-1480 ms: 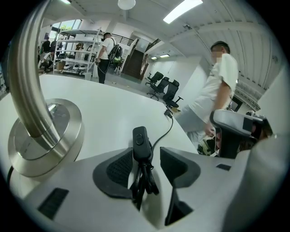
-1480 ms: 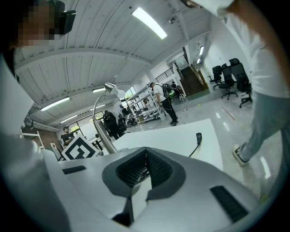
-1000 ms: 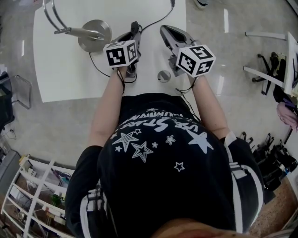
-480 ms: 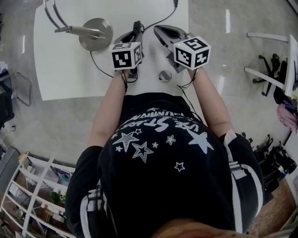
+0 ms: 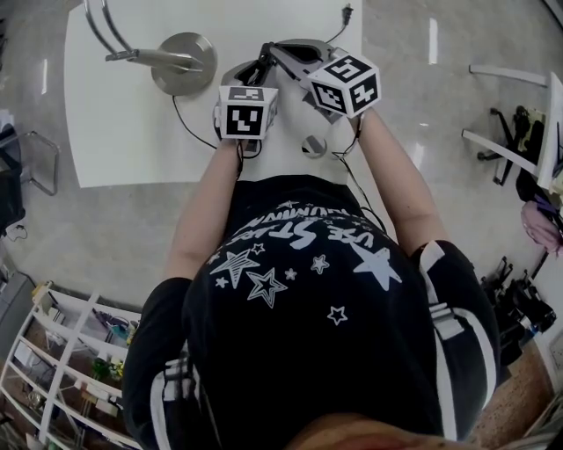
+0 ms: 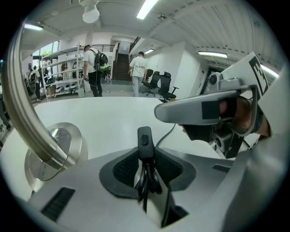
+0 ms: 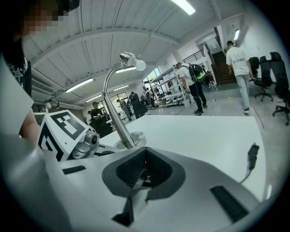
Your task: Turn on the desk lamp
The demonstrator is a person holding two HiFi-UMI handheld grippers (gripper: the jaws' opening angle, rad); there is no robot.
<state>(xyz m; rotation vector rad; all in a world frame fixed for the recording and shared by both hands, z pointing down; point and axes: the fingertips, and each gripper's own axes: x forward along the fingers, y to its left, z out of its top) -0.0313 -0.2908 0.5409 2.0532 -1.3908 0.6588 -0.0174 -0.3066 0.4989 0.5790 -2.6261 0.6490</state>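
Observation:
The desk lamp has a round metal base point(image 5: 180, 61) and a curved chrome arm point(image 5: 98, 25) at the table's far left. Its black cord carries an inline switch point(image 6: 145, 139) with a small oval button. My left gripper point(image 6: 145, 152) is shut on that switch, which stands up between the pads. In the head view the left gripper point(image 5: 258, 60) points away from me, right of the base. My right gripper point(image 5: 280, 48) is shut and empty, angled left, with its tip close beside the switch point(image 5: 263, 53). The right gripper view shows the right gripper point(image 7: 139, 176), the lamp stem point(image 7: 118, 122) and the unlit bulb point(image 7: 138, 65).
The white table point(image 5: 123, 141) has its near edge just in front of the person's body. A small round grey object point(image 5: 311, 145) lies near that edge. The cord's plug point(image 5: 346, 13) lies loose at the far right of the table. People and shelves stand far behind.
My right gripper has swung left across the table until its tip is next to the left gripper's tip. The left gripper has rolled a little and stayed in place with the switch.

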